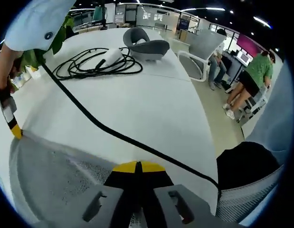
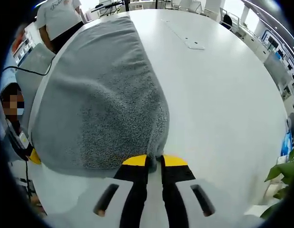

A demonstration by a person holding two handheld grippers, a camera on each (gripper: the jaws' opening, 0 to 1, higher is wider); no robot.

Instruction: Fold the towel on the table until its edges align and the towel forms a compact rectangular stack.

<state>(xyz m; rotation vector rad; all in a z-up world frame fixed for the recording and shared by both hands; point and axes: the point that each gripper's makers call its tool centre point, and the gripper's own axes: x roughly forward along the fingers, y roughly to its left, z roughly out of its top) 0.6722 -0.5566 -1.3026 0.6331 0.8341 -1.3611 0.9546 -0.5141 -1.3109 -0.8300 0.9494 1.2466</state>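
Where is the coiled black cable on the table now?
In the left gripper view, the coiled black cable lies on the far part of the white table, just left of a grey chair shell and beyond the grey towel.

One grey terry-cloth towel (image 2: 101, 90) lies on one broad white counter (image 2: 218, 95). Two yellow-tipped hand-held grippers are at it: the left hand-held gripper (image 1: 137, 167) and the right hand-held gripper (image 2: 155, 160). One coiled black cable (image 1: 97, 64) and one grey curved holder (image 1: 145, 45) sit toward twelve o'clock in the left gripper view.
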